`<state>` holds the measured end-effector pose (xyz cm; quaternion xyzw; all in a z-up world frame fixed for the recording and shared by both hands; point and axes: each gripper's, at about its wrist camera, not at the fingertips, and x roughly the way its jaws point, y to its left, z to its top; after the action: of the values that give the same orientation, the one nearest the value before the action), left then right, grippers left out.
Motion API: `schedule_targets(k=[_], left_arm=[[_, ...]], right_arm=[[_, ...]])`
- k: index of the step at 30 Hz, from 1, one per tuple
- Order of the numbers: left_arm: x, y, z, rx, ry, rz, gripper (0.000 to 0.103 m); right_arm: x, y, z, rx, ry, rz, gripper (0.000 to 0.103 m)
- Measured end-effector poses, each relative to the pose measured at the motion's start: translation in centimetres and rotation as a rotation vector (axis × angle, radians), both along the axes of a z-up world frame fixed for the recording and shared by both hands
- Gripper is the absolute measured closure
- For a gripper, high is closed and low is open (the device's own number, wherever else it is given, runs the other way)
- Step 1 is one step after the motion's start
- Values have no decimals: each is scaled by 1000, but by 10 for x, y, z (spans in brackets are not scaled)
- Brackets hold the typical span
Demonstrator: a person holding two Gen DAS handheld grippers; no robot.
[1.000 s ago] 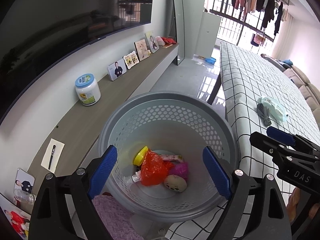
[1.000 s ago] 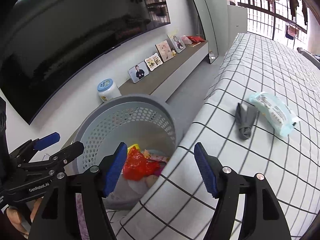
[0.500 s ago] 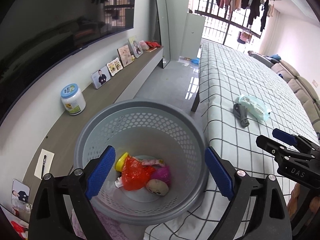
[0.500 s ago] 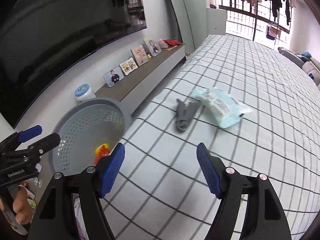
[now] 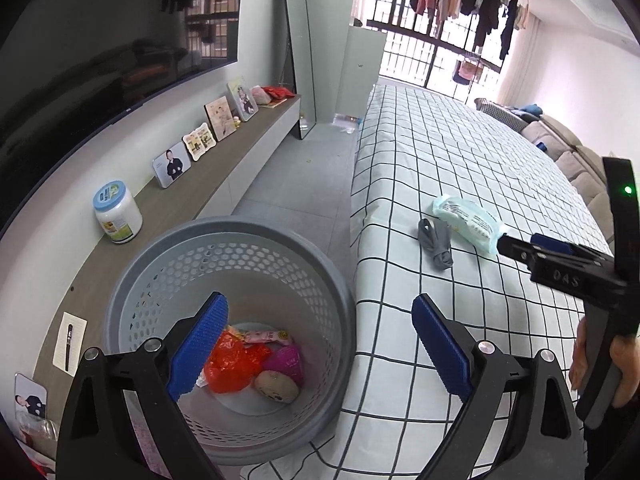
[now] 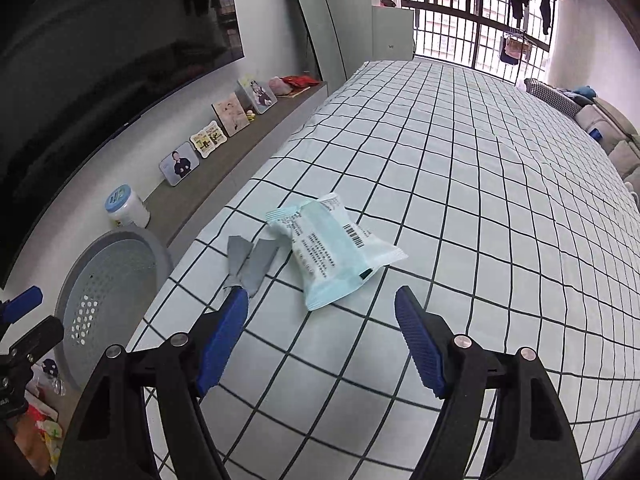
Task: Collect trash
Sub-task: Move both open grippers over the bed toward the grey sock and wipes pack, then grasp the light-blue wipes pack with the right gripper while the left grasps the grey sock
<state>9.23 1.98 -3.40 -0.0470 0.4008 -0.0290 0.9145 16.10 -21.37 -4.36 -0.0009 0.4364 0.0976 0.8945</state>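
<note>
since the earlier frames the right gripper [image 6: 320, 338] has swung away from the round grey perforated plastic basket [image 5: 320, 280] and out over the pale checked bedspread [image 6: 480, 200]. its blue-padded jaws are spread wide and hold nothing, just short of the pale blue plastic wipes packet [image 6: 334, 250]. the packet lies flat, its long axis running from far left to near right. its back faces up with a barcode and lines of small print too small to read. just beside it, on its left, lies a crumpled strip of grey tape [image 6: 250, 266].

the left gripper [image 5: 320, 348] hangs over the basket's right rim, jaws wide apart and empty. "das" is readable on the right gripper's body in the left view. inside the basket sit an orange plastic bag [image 5: 230, 364], a pink wrapper [image 5: 266, 336], a magenta packet [image 5: 286, 362] and a beige lump [image 5: 276, 386].
</note>
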Motion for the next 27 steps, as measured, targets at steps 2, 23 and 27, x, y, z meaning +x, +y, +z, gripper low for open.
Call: schedule_targets(k=[2, 23, 27], left_arm=[[1, -4, -2, 4, 6, -3, 12], [11, -15, -13, 6, 46, -16, 12], [11, -19, -15, 8, 49, -23, 12]], right_arm=[[10, -4, -2, 4, 12, -2, 30], [74, 17, -32, -49, 99, 82, 31], [74, 17, -31, -29, 86, 76, 35]])
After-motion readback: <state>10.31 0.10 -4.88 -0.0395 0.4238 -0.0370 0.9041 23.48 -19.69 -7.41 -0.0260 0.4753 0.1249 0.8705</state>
